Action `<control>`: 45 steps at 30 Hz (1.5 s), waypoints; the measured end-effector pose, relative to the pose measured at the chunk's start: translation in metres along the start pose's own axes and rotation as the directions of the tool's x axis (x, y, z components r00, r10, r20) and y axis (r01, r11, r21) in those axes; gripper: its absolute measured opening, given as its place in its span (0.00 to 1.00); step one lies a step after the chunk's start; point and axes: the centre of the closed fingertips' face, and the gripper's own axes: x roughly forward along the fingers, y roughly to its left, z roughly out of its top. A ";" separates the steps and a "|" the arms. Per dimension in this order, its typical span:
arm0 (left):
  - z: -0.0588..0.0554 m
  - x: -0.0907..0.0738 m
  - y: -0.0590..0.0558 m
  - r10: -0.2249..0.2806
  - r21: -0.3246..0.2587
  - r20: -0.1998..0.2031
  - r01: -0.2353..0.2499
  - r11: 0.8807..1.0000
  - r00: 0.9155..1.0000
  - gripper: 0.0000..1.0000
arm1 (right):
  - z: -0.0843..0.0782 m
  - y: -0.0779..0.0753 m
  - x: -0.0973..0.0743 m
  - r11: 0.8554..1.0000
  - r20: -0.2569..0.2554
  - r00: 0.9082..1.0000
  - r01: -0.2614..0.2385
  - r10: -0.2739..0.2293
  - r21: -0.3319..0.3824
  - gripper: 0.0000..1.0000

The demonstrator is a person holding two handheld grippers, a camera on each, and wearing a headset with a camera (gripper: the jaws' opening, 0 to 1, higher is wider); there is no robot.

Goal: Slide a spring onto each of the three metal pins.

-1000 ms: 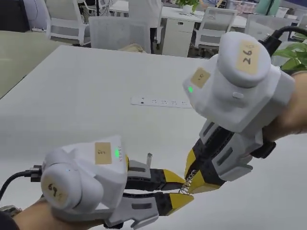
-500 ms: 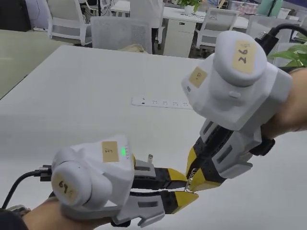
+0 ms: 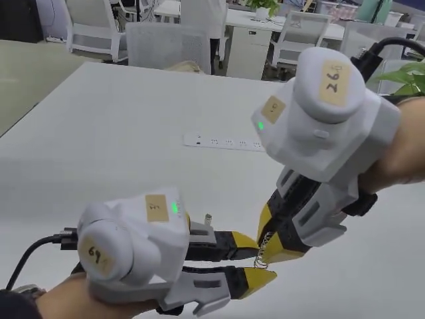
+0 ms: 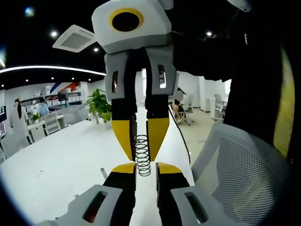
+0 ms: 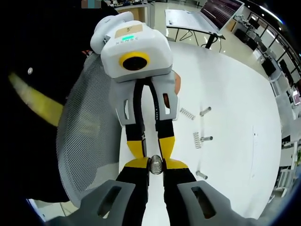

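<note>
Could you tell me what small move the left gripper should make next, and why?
Probably close the left gripper gently on the spring's free end. Its jaws stand open around that end while the right gripper pinches the other end, so a second grip would likely steady the spring.

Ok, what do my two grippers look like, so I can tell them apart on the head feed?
Both have white moulded housings, black jaws tipped yellow and a green light. The left gripper has a black cable and carries tan stickers handwritten 69 and 3; the right gripper has its own black cable and a sticker reading 26.
</note>
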 end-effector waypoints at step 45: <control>-0.037 -0.024 0.030 0.119 -0.118 -0.108 -0.131 0.984 0.987 0.75 | -0.012 -0.031 -0.008 0.994 0.052 0.995 0.085 -0.088 0.062 0.08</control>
